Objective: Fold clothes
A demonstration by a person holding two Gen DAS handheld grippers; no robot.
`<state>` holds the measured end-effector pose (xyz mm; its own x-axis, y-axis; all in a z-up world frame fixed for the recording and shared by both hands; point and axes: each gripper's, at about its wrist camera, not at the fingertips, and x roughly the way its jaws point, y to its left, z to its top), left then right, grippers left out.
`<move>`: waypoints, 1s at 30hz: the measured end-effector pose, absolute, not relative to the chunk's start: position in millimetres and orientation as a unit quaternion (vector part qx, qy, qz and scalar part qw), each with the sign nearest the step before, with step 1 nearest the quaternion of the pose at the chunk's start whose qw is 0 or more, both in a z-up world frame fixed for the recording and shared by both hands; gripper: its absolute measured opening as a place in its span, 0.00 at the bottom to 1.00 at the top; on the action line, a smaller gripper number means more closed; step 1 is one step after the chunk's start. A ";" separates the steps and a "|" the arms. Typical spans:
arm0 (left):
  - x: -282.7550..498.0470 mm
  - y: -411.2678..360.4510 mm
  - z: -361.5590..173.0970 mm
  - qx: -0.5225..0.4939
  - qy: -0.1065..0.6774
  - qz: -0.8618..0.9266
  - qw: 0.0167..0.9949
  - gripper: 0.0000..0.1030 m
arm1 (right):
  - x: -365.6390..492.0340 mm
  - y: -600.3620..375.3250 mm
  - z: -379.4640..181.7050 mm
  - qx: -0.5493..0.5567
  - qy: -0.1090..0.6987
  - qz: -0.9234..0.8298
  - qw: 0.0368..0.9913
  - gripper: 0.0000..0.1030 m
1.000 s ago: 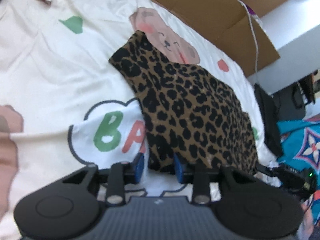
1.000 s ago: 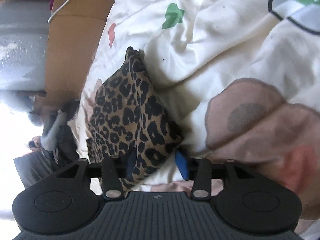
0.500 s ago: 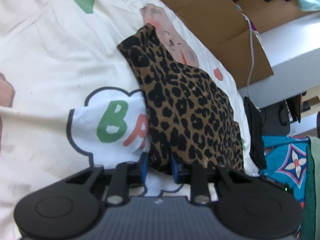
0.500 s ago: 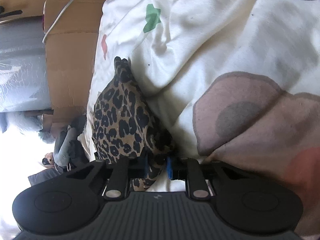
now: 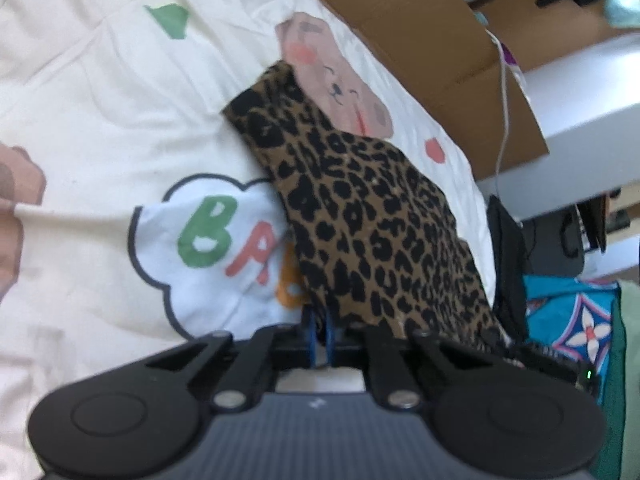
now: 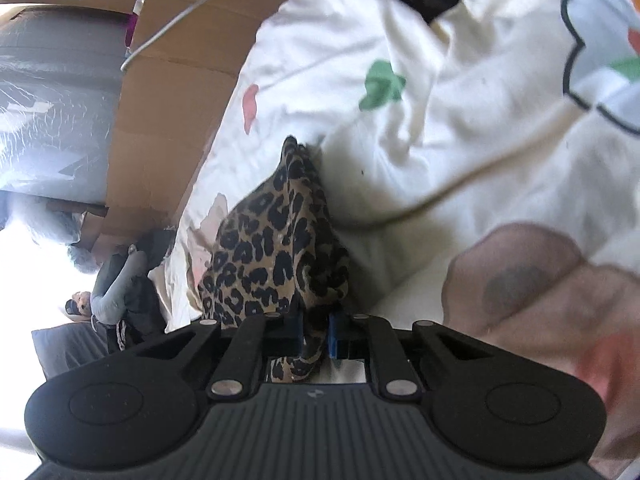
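Bedding first, at your left: cream quilt cover printed with pink bears, green shapes and a white cloud bearing coloured letters (image 5: 120,128), spread as the work surface. Garment next: brown-and-black leopard-print cloth (image 5: 372,216), lying on that cover beside the cloud print, running from a narrow far corner near a bear's face down to your near edge. Left gripper (image 5: 319,338): a second ago its blue pads stood apart at the hem; now they are fully pinched together on the near corner of the cloth. Right gripper (image 6: 316,332): from its own view the leopard-print cloth (image 6: 276,256) rises in a ridge against a fold of the quilt cover (image 6: 400,152); these jaws, wide a second ago, are closing, with a bunch of fabric already squeezed between the pads. Backdrop at right: brown cardboard panel (image 5: 420,40) with a white cable (image 5: 505,92). Judgement: you now hold two corners, so the lift-and-fold can likely begin.
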<state>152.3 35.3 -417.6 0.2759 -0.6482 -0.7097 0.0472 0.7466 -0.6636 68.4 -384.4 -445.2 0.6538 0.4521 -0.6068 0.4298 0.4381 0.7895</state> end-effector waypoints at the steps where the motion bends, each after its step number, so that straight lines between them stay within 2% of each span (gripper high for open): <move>1: 150.0 33.2 -416.8 -0.273 0.559 -0.230 0.748 0.04 | 70.5 -386.6 -443.6 0.526 0.416 0.005 0.742 0.10; 30: 128.2 -75.9 -425.5 -0.223 0.617 -0.356 0.665 0.04 | 168.0 -439.1 -402.0 0.446 0.394 0.001 0.804 0.10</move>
